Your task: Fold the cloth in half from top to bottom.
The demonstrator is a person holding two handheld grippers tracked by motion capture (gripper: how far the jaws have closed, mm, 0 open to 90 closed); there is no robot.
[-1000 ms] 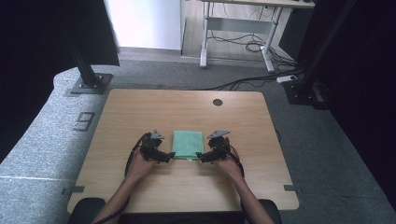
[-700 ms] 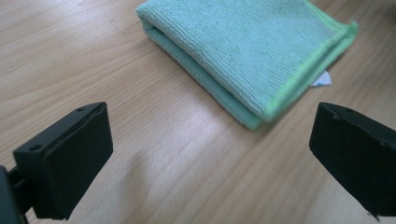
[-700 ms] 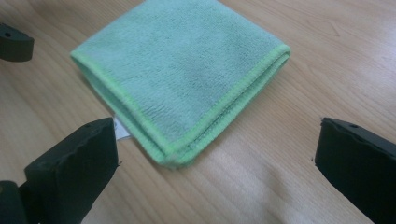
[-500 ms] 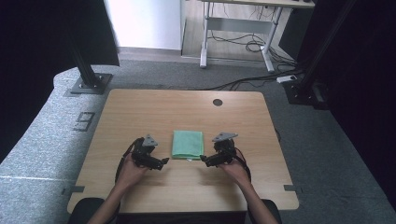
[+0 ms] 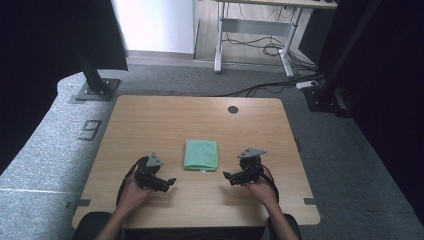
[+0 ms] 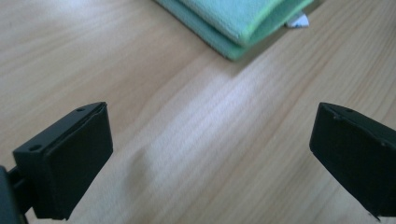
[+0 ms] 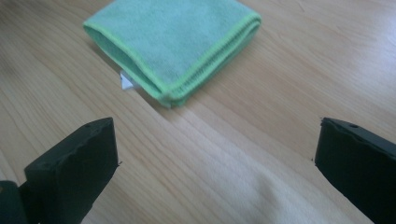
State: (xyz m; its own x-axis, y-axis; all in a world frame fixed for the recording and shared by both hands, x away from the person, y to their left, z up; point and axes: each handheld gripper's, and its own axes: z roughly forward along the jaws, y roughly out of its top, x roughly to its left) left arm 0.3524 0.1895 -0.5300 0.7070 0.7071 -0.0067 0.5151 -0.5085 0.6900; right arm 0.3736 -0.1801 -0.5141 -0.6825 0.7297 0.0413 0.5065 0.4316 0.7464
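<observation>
One folded cloth (image 5: 201, 155), two open tongs (image 5: 170, 182) (image 5: 227, 176)

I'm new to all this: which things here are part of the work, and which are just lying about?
Part of the work:
folded green cloth
left gripper, jaws open
right gripper, jaws open

Just about:
wooden table
floor cables
white desk frame

A folded cloth (image 5: 201, 155) is laid on the table (image 5: 165, 115), towards its near edge. The left gripper (image 5: 169, 183) is held to its left and nearer the person, the right gripper (image 5: 227, 176) to its right; both are apart from it.
</observation>
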